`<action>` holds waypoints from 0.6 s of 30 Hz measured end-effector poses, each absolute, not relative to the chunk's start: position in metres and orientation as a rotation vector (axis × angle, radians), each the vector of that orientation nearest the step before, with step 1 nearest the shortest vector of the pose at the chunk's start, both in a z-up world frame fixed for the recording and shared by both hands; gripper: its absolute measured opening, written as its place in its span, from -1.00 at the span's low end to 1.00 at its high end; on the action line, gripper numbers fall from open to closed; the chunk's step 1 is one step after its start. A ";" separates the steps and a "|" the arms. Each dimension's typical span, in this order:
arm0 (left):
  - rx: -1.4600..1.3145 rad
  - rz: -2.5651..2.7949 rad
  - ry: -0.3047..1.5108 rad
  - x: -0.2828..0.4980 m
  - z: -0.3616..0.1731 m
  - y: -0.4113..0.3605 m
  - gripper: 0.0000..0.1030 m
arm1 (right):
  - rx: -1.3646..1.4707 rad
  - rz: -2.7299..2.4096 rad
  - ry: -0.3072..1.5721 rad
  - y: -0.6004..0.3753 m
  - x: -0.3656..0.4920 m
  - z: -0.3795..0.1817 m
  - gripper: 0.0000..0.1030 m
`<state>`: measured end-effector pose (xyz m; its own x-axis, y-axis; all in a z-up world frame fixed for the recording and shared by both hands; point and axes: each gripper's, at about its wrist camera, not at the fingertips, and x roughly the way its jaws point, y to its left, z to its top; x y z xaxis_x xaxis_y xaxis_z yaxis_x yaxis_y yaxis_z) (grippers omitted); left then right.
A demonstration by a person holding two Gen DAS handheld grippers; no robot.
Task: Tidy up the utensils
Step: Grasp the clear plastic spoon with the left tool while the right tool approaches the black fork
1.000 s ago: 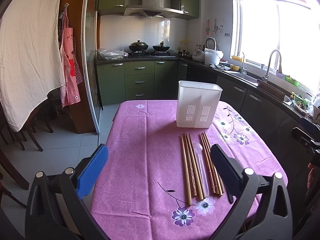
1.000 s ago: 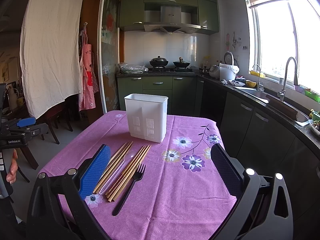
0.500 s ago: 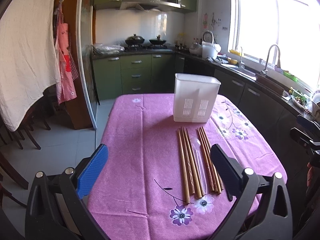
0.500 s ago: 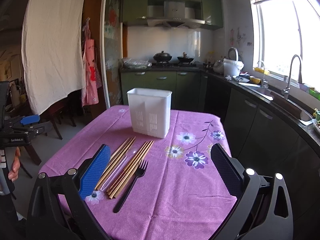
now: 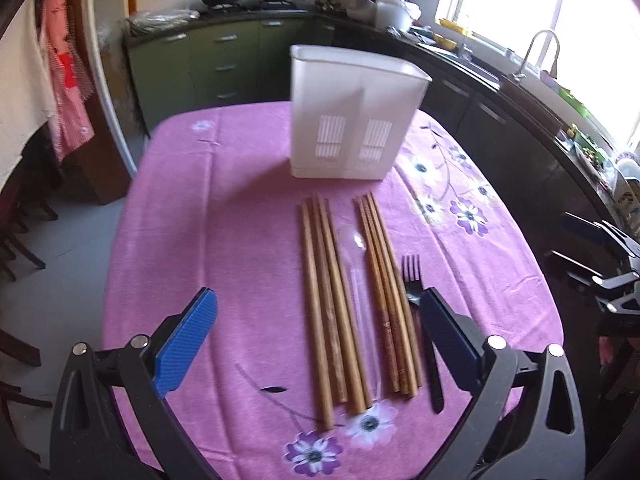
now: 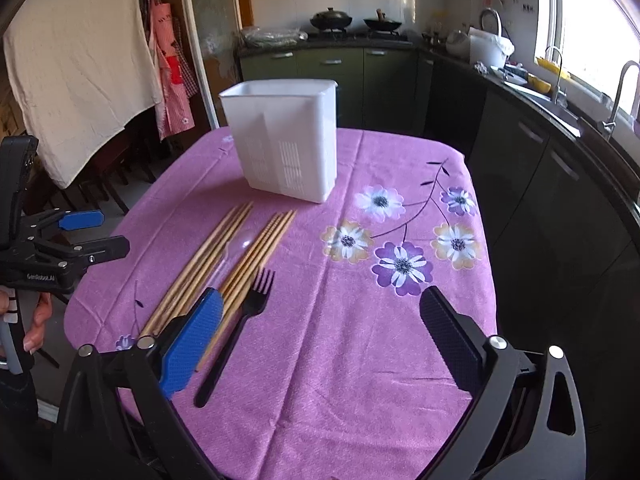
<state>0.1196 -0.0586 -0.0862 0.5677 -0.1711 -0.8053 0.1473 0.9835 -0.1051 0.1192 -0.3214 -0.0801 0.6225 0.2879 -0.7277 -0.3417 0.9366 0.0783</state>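
A white two-compartment utensil holder (image 5: 352,116) (image 6: 286,140) stands upright on the purple flowered tablecloth (image 5: 224,216) (image 6: 360,360). In front of it lie two bundles of wooden chopsticks (image 5: 332,304) (image 6: 212,256), a clear plastic spoon (image 5: 358,280) between them, and a black plastic fork (image 5: 414,284) (image 6: 240,320) to their right. My left gripper (image 5: 316,332) is open and empty, above the near ends of the chopsticks. My right gripper (image 6: 320,336) is open and empty, over the cloth just right of the fork.
The table's near edge lies just under both grippers. Dark chairs (image 5: 20,240) stand on the left. A kitchen counter with a sink (image 6: 560,108) runs along the right. The other gripper shows at each view's edge: the right one (image 5: 600,264) and the left one (image 6: 48,248).
Both grippers have moved forward and tilted down toward the table, so the utensils and holder look closer. Both stay open. Nothing on the table has moved.
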 end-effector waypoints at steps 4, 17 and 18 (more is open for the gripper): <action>-0.005 -0.235 1.036 0.140 -0.100 -0.082 0.31 | -0.037 0.352 0.866 -0.327 0.135 -0.094 0.59; 0.026 -0.268 1.232 0.192 -0.143 -0.120 -0.74 | -0.052 0.324 0.912 -0.331 0.156 -0.118 0.12; 0.032 -0.260 1.235 0.196 -0.146 -0.121 -0.75 | -0.051 0.325 0.913 -0.331 0.156 -0.118 0.12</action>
